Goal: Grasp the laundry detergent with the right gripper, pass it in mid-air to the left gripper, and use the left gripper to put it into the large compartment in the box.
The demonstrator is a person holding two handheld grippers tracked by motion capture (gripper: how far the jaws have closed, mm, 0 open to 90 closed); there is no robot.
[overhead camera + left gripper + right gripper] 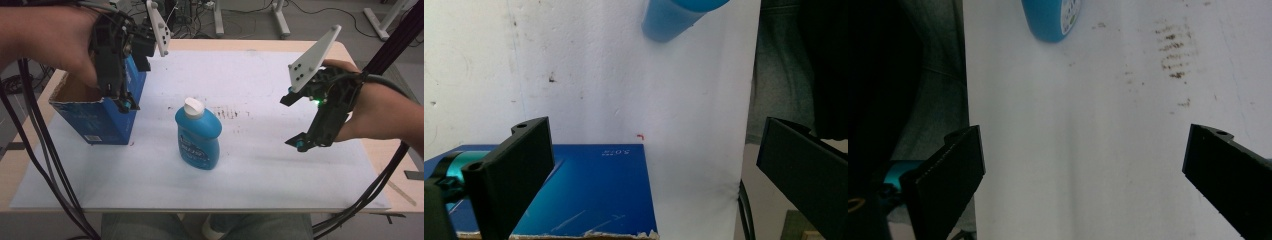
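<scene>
From above, my lap sits nearest the lens at the bottom edge, and beyond it a white sheet (260, 165) covers the table. My left gripper (120, 97) hangs over the open top of one blue cardboard box (107, 117), my hand tipped so the jaws point down at the box's right wall; from here I cannot tell whether they touch it. My right gripper (296, 122) floats above the sheet at the right, wrist turned inward, jaws spread wide and holding nothing. One blue bottle (198, 136) with a white cap stands between the two grippers, just beside the box and well apart from my right hand.

In the left gripper view, my two black jaws stand far apart with nothing gripped. The box's blue panel (589, 195) lies below them, its torn rim at the bottom edge, and the bottle's (669, 17) base peeks in at the top.

In the right gripper view, my jaws gape wide over bare white sheet (1083, 150). The bottle (1052, 19) shows at the top edge, well clear of them, with brown smudges (1172, 50) off to its right.
</scene>
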